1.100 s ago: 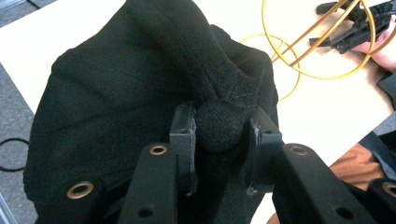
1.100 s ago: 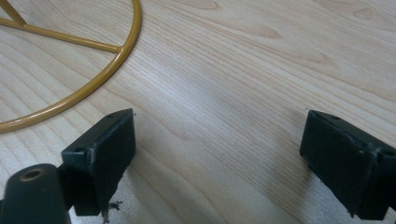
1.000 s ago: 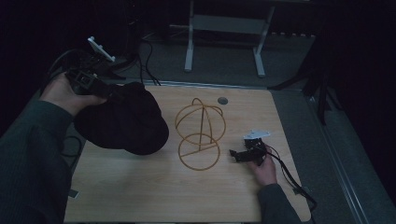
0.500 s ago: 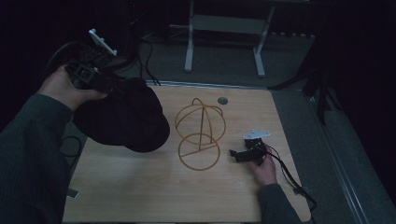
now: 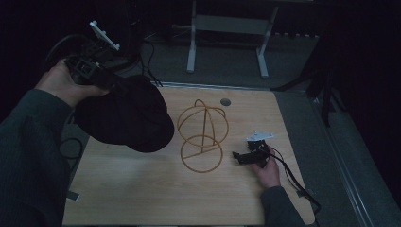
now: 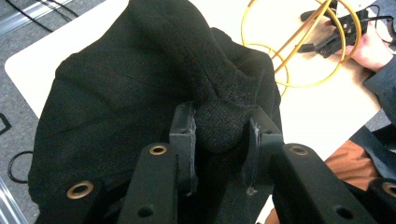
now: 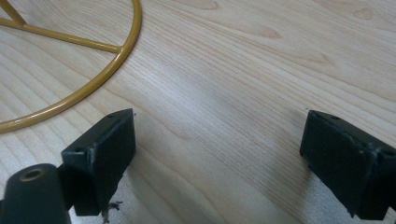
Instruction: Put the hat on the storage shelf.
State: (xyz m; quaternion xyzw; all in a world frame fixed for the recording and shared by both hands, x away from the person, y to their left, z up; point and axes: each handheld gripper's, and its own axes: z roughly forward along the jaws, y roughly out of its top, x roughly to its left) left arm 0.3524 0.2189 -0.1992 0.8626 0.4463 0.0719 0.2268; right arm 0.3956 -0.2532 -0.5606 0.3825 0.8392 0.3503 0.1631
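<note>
A black hat (image 5: 125, 116) hangs clamped in the left gripper (image 6: 219, 135), lifted at nine o'clock of the gold wire stand (image 5: 202, 135); the right gripper (image 5: 246, 156) rests jaws apart at three o'clock. Placement, seemingly the aim, remains undone.

The hat (image 6: 140, 88) is plain black (a coarse knit-like texture where pinched). The wire hat stand (image 5: 202, 137) is mustard yellow. The table (image 7: 243, 70) is pale wood with wavy grain. Both grippers' jaws are black.
</note>
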